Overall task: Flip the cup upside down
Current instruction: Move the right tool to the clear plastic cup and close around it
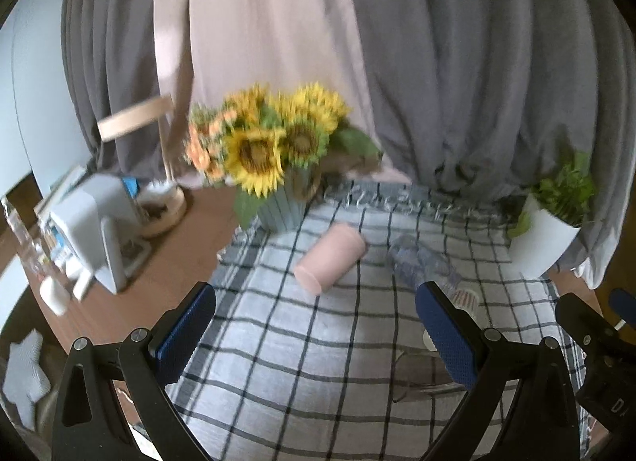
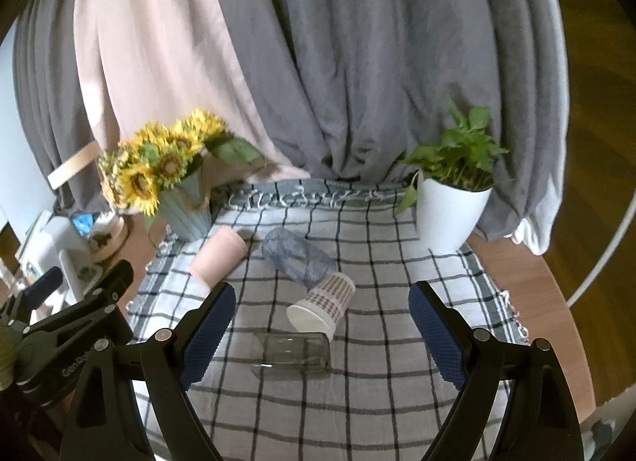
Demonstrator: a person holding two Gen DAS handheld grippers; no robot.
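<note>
Several cups lie on their sides on a checked cloth (image 2: 377,381). A pink cup (image 1: 330,258) (image 2: 218,258) lies at the back left. A bluish clear cup (image 2: 298,258) (image 1: 421,266) lies beside it. A white patterned cup (image 2: 324,304) lies in the middle, and a clear glass (image 2: 294,357) lies nearest. My left gripper (image 1: 316,332) is open and empty, short of the pink cup. My right gripper (image 2: 322,328) is open and empty, with the patterned cup and glass between its fingers in view. The left gripper's body shows in the right wrist view (image 2: 75,314).
A sunflower vase (image 2: 187,206) (image 1: 282,210) stands at the cloth's back left. A white potted plant (image 2: 449,214) (image 1: 544,234) stands at the back right. Curtains hang behind. Desk clutter and a lamp (image 1: 155,190) sit on the left of the wooden table (image 1: 167,262).
</note>
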